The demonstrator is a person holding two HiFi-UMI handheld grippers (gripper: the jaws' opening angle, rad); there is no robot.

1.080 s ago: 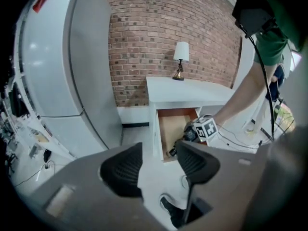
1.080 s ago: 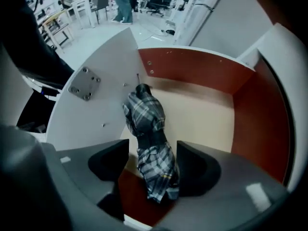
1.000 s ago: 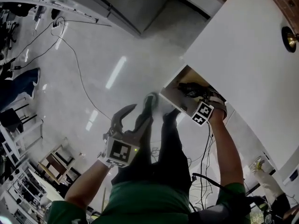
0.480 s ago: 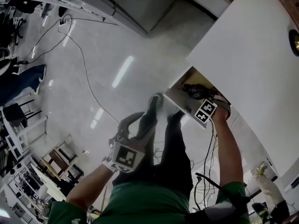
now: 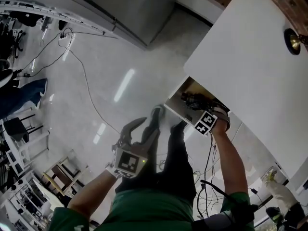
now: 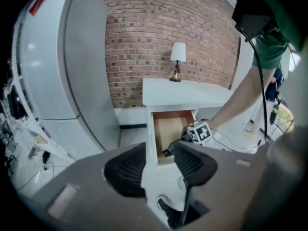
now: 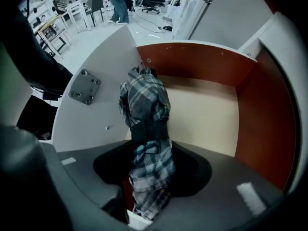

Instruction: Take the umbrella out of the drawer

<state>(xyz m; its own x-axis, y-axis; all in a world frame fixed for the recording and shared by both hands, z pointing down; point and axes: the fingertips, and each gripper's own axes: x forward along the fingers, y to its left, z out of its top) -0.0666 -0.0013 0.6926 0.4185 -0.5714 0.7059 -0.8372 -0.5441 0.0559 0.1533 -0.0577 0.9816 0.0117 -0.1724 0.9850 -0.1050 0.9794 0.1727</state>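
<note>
The right claw points down into the open drawer and is closing on a folded plaid umbrella. Its pads touch the fabric on both sides, near the umbrella's dark strap. The umbrella lies inside the drawer, along the white side panel, with its far end near the back corner. The left claw is partly open and closing with nothing between its jaws. It hangs over the floor, well apart from the drawer. The drawer is pulled out from under a white counter. A small lamp stands on the counter, against a brick wall.
</note>
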